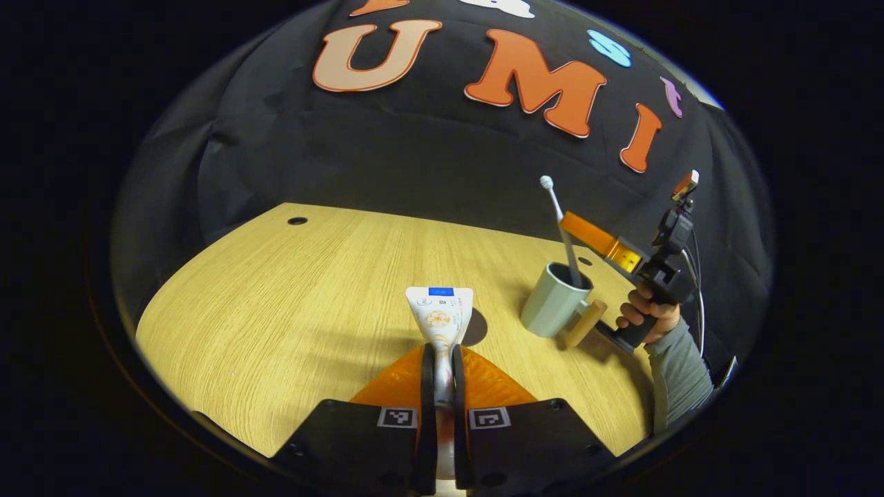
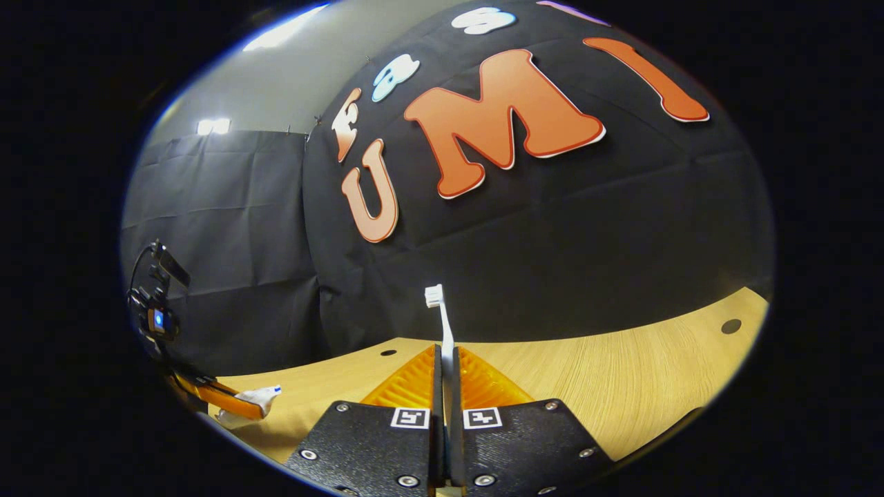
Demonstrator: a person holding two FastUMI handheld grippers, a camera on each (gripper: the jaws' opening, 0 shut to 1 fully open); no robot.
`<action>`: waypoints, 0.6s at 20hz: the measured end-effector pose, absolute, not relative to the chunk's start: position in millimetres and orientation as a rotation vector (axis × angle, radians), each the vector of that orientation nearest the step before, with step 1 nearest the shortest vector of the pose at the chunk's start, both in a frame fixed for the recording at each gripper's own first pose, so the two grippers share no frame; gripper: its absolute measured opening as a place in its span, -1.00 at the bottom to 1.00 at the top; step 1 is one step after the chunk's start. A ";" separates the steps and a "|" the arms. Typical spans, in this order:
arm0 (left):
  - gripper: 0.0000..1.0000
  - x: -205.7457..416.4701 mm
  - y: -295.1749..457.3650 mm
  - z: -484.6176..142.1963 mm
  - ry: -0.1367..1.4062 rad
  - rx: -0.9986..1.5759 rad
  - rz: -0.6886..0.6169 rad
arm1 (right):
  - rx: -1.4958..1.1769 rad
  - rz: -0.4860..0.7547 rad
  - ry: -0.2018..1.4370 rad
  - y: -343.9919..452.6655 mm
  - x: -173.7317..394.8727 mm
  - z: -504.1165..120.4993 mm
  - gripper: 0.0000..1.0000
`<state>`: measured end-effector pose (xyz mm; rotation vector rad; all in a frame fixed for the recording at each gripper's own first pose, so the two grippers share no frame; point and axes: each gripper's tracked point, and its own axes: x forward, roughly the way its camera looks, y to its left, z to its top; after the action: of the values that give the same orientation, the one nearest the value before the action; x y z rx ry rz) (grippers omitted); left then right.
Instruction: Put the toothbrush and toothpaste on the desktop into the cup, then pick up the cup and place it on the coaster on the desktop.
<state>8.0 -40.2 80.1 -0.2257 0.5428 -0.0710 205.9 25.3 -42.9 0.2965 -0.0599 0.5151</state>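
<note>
My left gripper is shut on a white toothpaste tube, held above the wooden desktop with its flat end pointing forward. To the right stands a pale green cup with a wooden handle. A white toothbrush stands head-up with its lower end inside the cup, and the right gripper is closed on its shaft. In the right gripper view my right gripper is shut on the toothbrush. The left gripper with the tube shows at the far left.
A hand and grey sleeve hold the right gripper near the desk's right edge. A dark round patch lies just behind the tube; coaster or shadow, I cannot tell. Small cable holes dot the desk near the black cloth wall.
</note>
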 end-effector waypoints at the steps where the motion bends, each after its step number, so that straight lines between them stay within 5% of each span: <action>1: -0.74 12.8 -45.1 90.7 0.522 -0.222 -0.084 | 0.285 0.502 -0.040 25.4 207.6 -51.6 -0.93; 12: -0.74 120.0 -127.9 152.8 0.297 -0.237 -0.254 | 0.242 0.482 0.055 19.2 173.1 -62.6 -0.88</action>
<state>120.0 -127.9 152.8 -0.2372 0.2973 -0.2536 173.1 19.2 -62.6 0.2419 0.0547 0.4816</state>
